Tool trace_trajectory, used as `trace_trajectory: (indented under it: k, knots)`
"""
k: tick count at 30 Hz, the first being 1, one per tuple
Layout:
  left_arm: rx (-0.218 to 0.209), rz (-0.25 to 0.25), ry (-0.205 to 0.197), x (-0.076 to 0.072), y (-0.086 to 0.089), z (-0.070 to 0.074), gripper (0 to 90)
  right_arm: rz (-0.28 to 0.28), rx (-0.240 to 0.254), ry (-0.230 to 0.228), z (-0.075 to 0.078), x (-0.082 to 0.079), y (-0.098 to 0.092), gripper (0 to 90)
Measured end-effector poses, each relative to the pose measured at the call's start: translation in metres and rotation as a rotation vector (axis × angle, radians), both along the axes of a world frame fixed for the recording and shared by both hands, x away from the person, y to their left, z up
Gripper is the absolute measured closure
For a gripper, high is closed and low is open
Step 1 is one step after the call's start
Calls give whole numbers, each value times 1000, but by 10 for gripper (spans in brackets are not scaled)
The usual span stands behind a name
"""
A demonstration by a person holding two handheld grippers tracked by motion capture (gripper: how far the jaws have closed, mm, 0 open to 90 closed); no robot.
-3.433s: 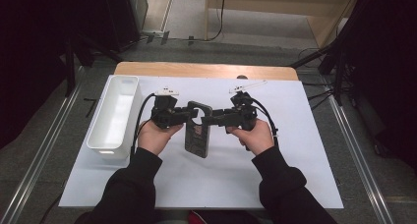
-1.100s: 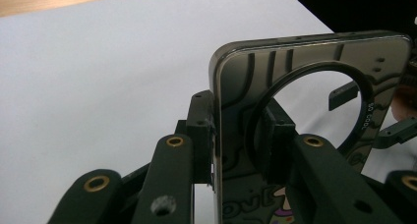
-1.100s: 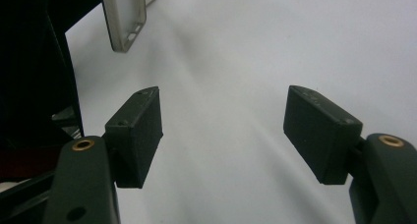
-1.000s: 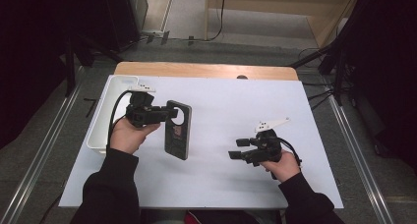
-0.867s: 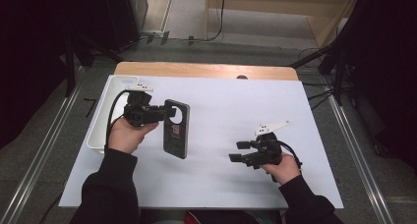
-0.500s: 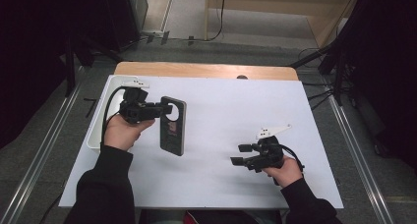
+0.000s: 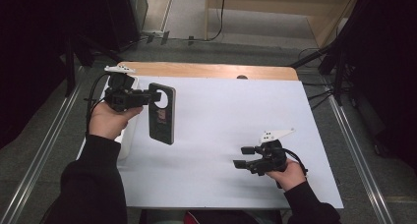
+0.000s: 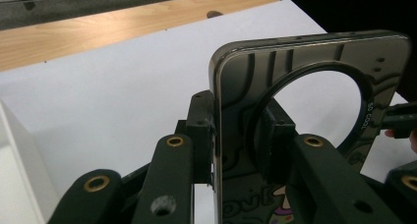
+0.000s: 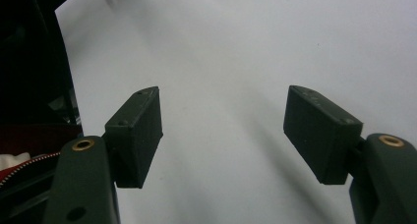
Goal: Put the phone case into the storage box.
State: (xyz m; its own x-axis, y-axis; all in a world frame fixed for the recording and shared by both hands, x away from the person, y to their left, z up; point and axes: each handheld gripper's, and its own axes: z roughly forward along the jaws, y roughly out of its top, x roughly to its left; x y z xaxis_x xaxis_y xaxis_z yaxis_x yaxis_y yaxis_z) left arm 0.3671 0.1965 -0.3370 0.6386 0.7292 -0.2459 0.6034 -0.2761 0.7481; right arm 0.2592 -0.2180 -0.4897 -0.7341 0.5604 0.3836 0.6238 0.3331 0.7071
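Wide white table sheet (image 7: 221, 116) first, with the long white plastic tray (image 7: 129, 135) at its left edge. Lifted clear of the sheet hangs the dark rectangular phone case with a round cut-out (image 7: 162, 113), pinched by the left gripper (image 7: 142, 97). Pick-up done; placing it, probably in the tray, remains. The right gripper (image 7: 241, 156) rests low, jaws wide, empty.

A white sheet (image 7: 231, 130) covers a wooden table (image 7: 206, 70) on grey floor (image 7: 44, 150).
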Motion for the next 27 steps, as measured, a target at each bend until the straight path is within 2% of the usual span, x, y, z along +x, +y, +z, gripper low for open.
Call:
trace_trajectory:
  k: [7,14,17,23,27]
  knots:
    - [-14,23,12,8,12,8,715,-5,7,-1,-2,0,-3,297]
    - [-10,59,-7,14,23,16,714,-16,-1,-4,-3,-2,-6,297]
    - [6,67,-10,17,26,18,714,-35,-7,-7,-2,-4,-8,297]
    - [7,82,-14,23,32,23,714,-43,-10,-2,-3,-6,-10,297]
    - [14,95,-33,25,35,28,714,-51,-11,0,-3,-8,-13,297]
